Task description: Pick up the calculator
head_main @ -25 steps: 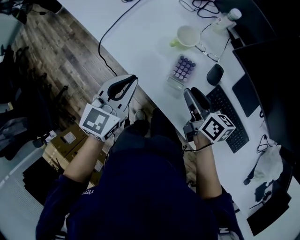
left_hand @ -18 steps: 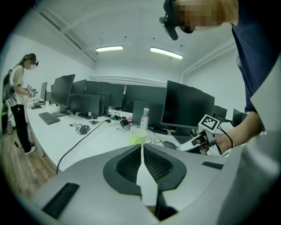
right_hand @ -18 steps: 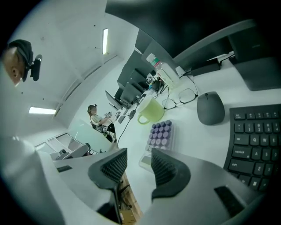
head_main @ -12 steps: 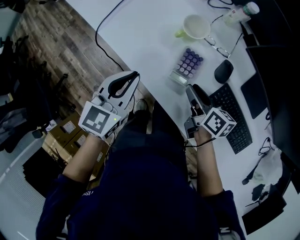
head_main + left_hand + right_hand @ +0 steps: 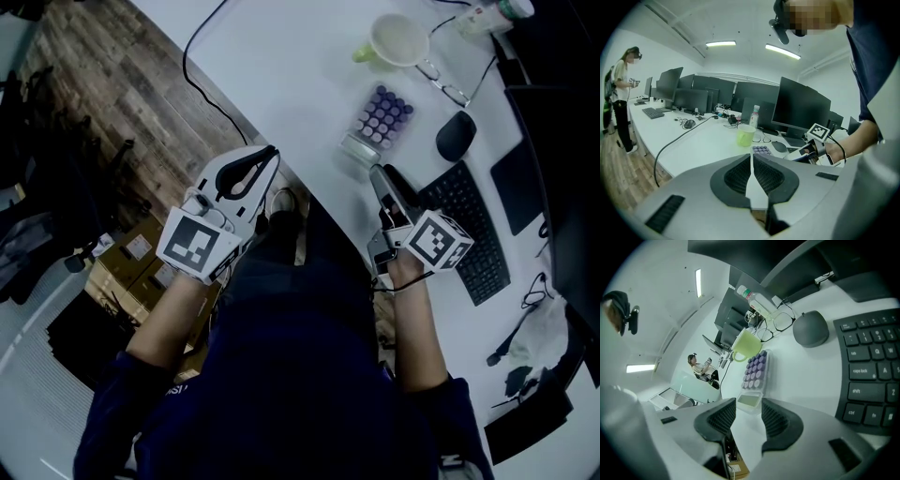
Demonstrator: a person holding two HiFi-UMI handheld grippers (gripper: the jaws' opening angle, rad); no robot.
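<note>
**Right gripper open just short of the calculator; left gripper closed, empty**

Right gripper [image 5: 377, 173]: jaws apart, nothing between the pads. In the right gripper view [image 5: 749, 404], the gap frames bare desk surface, and the display end of the calculator [image 5: 754, 378] lies just beyond the fingertips, not touching them.

Left gripper [image 5: 272, 155]: the jaw tips meet, as the left gripper view [image 5: 752, 157] shows, and they hold nothing. In the head view it sits left of centre, at the edge of the white desk [image 5: 281, 75], with the wooden floor to its left.

Calculator [image 5: 377, 124]: flat on the desk, upper right of centre in the head view. Its purple keys point toward the top of the frame and its display end toward the right gripper.

Surroundings in the head view:
- The green mug [image 5: 398, 39] stands above the calculator, near the top edge.
- The glasses [image 5: 448, 82] lie to the right of the mug.
- The dark mouse [image 5: 457, 136] sits just right of the calculator.
- The black keyboard [image 5: 469, 230] runs down the right side, beside the right gripper.
- A black cable [image 5: 202, 66] crosses the desk at upper left.
</note>
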